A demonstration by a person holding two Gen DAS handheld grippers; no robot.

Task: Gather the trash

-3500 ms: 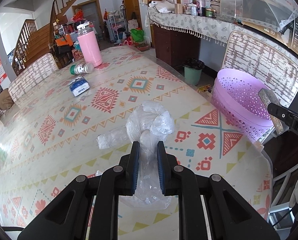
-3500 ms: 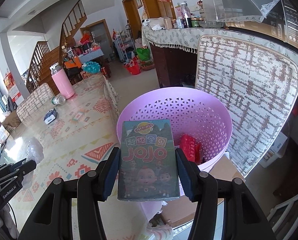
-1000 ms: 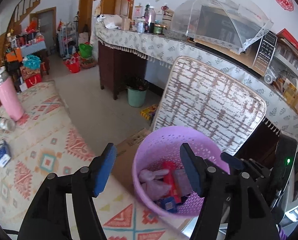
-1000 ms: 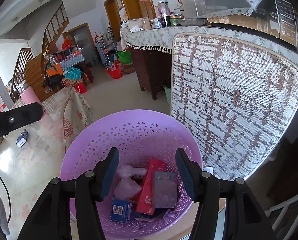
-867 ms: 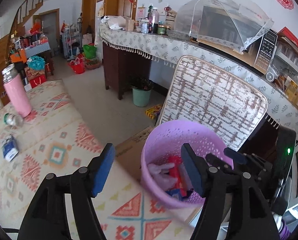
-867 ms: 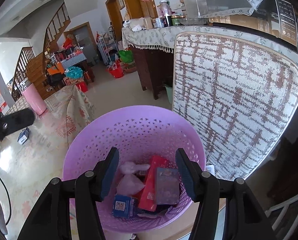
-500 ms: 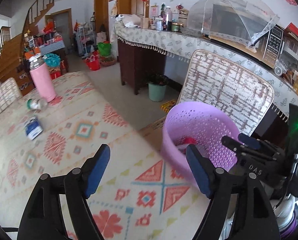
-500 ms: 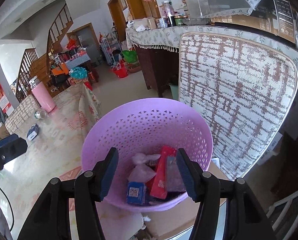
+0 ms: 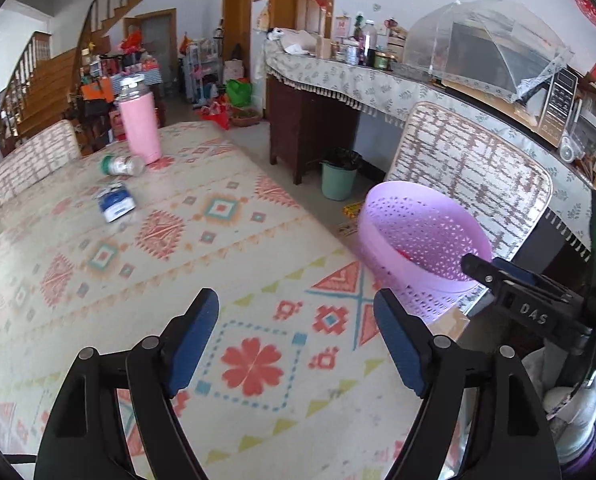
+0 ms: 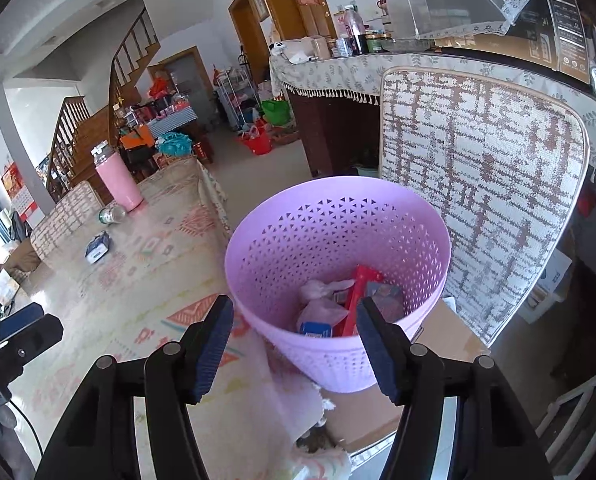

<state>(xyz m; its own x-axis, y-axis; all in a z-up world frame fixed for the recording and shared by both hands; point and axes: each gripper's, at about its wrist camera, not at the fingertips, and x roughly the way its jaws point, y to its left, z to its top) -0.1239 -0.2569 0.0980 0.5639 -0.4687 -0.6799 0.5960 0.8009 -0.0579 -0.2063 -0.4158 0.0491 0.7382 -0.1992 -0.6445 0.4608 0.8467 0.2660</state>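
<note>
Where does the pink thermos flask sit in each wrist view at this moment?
Left wrist view: pink thermos flask stands upper left, at the table's far end, just behind a toppled small bottle.
Right wrist view: flask at middle left, same bottle in front of it.
Shared landmark: the purple basket.

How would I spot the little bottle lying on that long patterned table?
Start at the far end of the long table where the tall pink flask stands upright. Just beside it lies the small clear bottle, tipped on its side with a green cap, unlike the flat blue-and-white packet nearer you.
</note>
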